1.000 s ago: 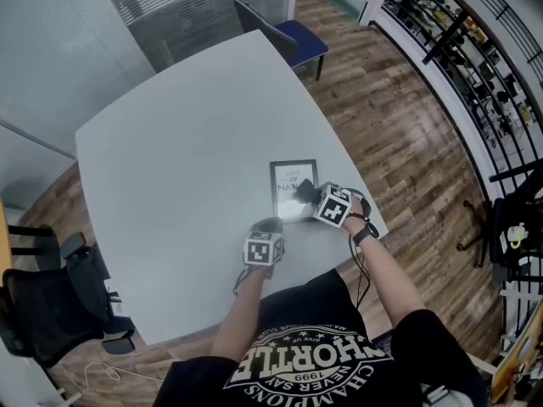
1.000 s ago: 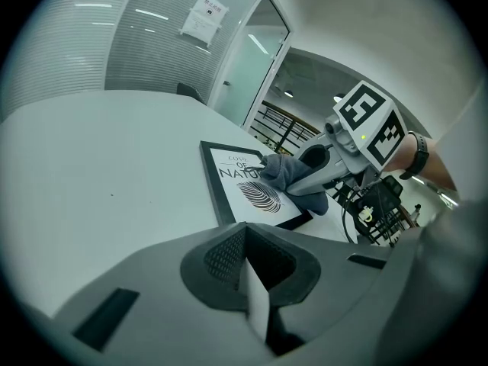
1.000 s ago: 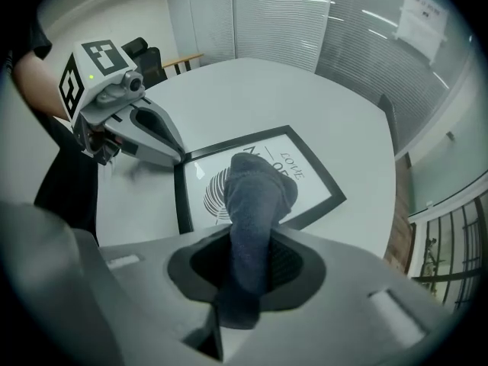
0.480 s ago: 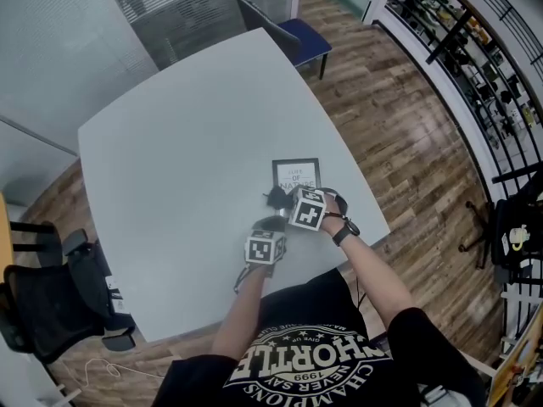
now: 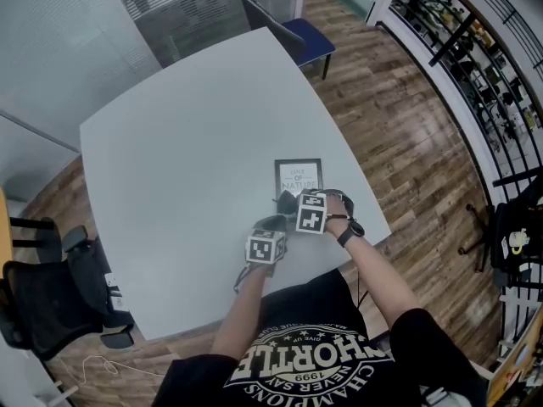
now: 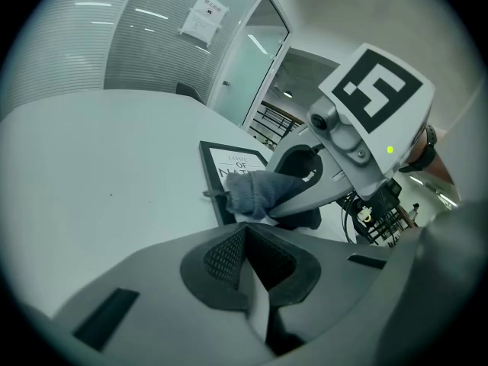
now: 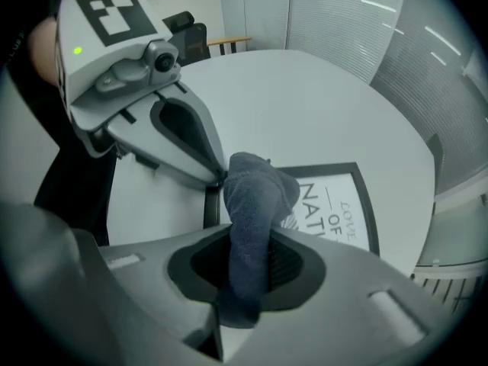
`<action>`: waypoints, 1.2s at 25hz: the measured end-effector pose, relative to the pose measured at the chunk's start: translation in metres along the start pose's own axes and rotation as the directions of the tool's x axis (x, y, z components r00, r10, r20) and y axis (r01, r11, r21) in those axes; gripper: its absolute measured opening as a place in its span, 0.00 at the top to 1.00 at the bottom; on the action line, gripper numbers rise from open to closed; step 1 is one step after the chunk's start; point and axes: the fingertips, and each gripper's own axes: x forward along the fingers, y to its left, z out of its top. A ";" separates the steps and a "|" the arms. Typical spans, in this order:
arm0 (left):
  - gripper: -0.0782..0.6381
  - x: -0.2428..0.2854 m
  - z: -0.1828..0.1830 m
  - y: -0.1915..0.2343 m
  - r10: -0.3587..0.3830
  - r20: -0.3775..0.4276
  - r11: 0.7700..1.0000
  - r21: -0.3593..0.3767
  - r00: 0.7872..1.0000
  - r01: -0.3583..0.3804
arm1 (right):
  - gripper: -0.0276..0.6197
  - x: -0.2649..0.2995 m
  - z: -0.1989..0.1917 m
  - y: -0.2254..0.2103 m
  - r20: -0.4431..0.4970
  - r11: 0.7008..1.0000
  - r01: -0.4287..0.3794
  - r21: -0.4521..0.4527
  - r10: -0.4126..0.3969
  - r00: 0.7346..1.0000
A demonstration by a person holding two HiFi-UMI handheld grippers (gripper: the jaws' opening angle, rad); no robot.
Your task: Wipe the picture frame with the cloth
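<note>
Picture frame lies flat on the grey surface, close to its right edge and near the person. The right tool is clamped on a dark grey cloth. The cloth rests on the near end of the frame. The left tool has its jaws together with nothing in them. Its tip is right by the frame's near left corner.

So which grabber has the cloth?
The right gripper: the dark grey fabric cloth is pinched between its fingers, while the fingers of the left gripper are shut with nothing between.
</note>
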 end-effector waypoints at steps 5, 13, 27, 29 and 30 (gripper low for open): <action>0.90 0.001 -0.001 0.002 -0.002 0.004 1.000 0.002 1.000 0.002 | 0.84 -0.010 -0.054 0.000 -0.133 0.999 0.033 0.016 -0.031 0.991; 0.90 -0.001 -0.001 0.004 -0.010 -0.005 0.999 -0.032 1.000 0.009 | 0.84 -0.017 -0.068 -0.001 -0.086 0.987 0.044 0.152 -0.031 0.996; 0.90 -0.018 0.001 0.007 0.010 -0.001 0.998 -0.063 1.000 -0.010 | 0.84 -0.022 0.005 0.011 0.118 0.994 -0.030 0.107 0.018 0.993; 0.90 -0.015 -0.001 0.007 -0.003 -0.003 0.998 -0.066 1.000 0.003 | 0.84 -0.016 0.027 0.014 0.142 0.997 -0.035 0.073 0.024 0.990; 0.90 -0.012 -0.003 0.005 -0.010 -0.006 0.998 -0.061 1.000 0.010 | 0.84 -0.013 0.034 0.015 0.144 0.998 -0.037 0.057 0.028 0.989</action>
